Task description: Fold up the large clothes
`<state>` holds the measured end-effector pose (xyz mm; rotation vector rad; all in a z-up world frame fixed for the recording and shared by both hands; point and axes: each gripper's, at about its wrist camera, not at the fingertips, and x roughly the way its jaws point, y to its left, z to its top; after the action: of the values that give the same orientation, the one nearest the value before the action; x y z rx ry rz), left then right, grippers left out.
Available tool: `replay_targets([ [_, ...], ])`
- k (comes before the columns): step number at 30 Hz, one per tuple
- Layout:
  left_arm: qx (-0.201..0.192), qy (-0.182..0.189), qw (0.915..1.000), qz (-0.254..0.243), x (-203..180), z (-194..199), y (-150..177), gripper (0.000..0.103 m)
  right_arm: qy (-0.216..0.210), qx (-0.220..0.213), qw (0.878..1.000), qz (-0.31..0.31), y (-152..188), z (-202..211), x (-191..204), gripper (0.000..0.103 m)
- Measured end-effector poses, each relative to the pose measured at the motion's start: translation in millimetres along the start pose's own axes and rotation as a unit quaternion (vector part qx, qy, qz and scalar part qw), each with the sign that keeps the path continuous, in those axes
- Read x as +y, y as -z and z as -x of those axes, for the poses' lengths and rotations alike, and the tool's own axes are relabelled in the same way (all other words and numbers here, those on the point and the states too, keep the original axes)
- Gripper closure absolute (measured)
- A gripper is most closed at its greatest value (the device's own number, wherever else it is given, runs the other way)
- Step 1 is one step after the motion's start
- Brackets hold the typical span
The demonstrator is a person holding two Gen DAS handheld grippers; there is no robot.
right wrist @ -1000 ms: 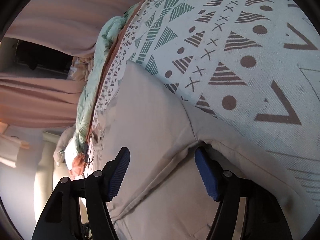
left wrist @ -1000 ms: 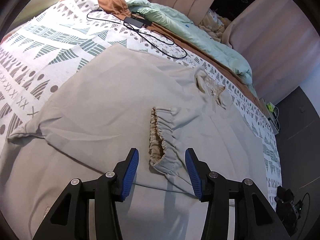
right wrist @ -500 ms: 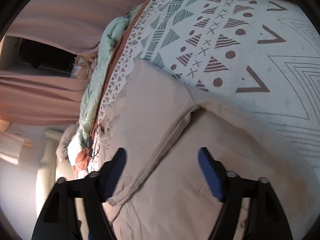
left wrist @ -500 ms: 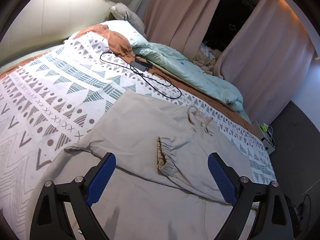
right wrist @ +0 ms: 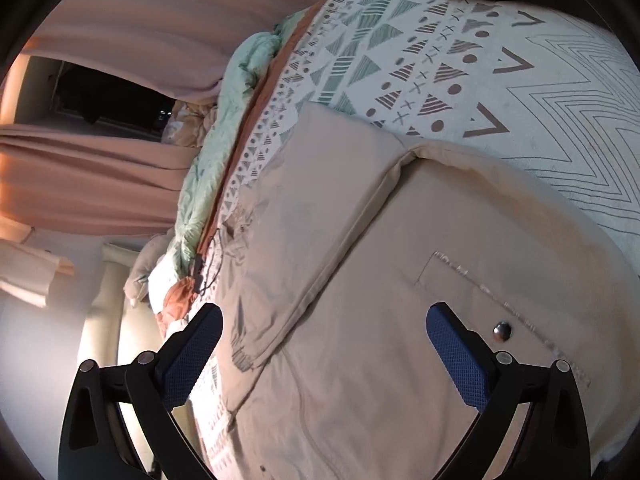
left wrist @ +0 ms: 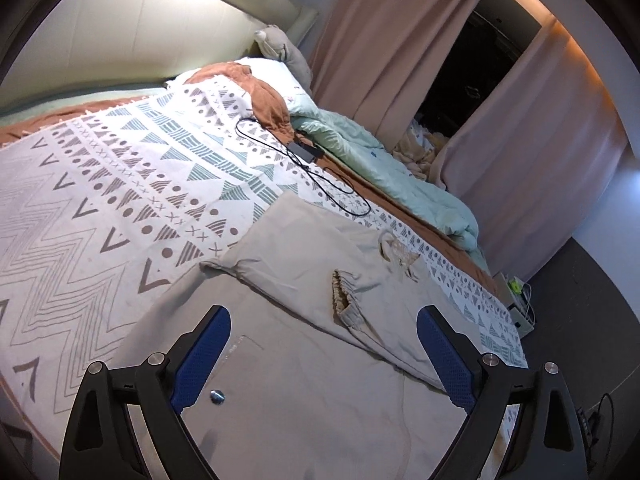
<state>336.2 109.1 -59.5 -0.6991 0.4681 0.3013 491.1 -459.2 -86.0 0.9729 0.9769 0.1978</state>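
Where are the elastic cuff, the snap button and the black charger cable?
elastic cuff [left wrist: 345, 297]: left wrist view, gathered sleeve end.
snap button [right wrist: 502, 330]: right wrist view, the metal stud's centre.
black charger cable [left wrist: 320, 181]: left wrist view, a loop lying on the patterned bedspread [left wrist: 120, 208].

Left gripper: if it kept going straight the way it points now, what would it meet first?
Most likely the beige jacket spread on the bed. The open left gripper holds nothing and points down at the body panel, short of the folded sleeve's elastic cuff; depth is uncertain.
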Motion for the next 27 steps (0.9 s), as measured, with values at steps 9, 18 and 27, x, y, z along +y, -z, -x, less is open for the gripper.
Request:
replay_targets([
  [9, -0.004, -0.003, 0.998, 0.062, 27, 43, 11, 0.008, 0.031, -0.017, 0.999, 0.037, 27, 31, 6, 0.001],
  [18, -0.002, 0.031, 0.9946, 0.098, 38, 101, 43, 0.008, 0.005, -0.024, 0.999, 0.02, 51, 80, -32, 0.001],
  [27, 0.03, 0.042, 0.9893, 0.136, 71, 134, 63, 0.016, -0.017, -0.034, 0.999, 0.012, 71, 126, -80, 0.001],
])
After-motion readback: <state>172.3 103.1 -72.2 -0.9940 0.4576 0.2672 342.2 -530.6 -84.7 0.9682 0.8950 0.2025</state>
